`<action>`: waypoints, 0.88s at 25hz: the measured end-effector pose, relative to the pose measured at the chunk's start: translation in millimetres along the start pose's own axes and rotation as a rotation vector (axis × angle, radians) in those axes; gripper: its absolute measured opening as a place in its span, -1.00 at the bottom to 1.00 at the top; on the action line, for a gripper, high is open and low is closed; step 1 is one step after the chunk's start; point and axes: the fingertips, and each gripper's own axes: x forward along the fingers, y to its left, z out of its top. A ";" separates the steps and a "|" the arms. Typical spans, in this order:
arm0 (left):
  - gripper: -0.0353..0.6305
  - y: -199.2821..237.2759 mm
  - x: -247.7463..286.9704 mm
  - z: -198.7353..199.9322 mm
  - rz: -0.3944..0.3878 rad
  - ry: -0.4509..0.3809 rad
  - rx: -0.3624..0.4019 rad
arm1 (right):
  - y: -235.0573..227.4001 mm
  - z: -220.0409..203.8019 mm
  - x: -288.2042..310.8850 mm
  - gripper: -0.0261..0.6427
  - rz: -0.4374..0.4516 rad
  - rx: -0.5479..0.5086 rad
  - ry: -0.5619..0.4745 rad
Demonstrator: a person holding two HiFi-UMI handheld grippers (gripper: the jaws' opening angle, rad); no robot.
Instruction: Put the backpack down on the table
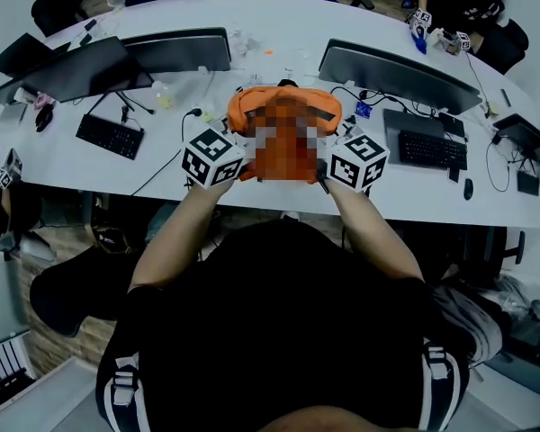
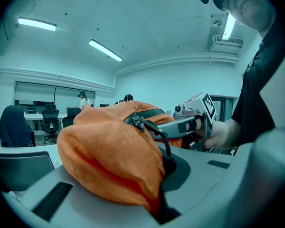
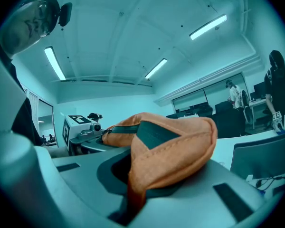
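- Left claw (image 2: pixel 161 194) is seen pressed together on a fold of the orange backpack (image 1: pixel 283 103). The right claw (image 3: pixel 133 198) is likewise clamped on the fabric at the opposite end.
- The backpack is held between the two claws above the near edge of the worktop (image 1: pixel 279 25). Its long axis runs from one claw to the other.
- Neither hand is nearer, so an even lowering is judged to be needed (whether it already touches the worktop cannot be told).
- No brand or writing can be read; only square patterns are shown on the marker cubes (image 1: pixel 213 157).
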 end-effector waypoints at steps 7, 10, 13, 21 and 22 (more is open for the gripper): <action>-0.75 18.2 29.6 3.4 0.013 -0.001 -0.017 | -34.9 3.2 4.5 -0.81 0.020 0.004 0.007; -0.75 27.1 44.7 5.7 0.028 0.010 -0.028 | -52.3 5.8 6.2 -0.81 0.032 0.010 0.012; -0.75 33.6 57.4 8.6 0.044 0.017 -0.036 | -66.0 8.4 6.3 -0.81 0.046 0.012 0.020; -0.75 52.4 83.1 10.9 0.103 0.019 -0.060 | -97.2 11.7 14.1 -0.81 0.105 0.002 0.049; -0.75 53.8 86.5 11.0 0.109 0.021 -0.062 | -101.1 11.7 14.2 -0.81 0.114 0.003 0.051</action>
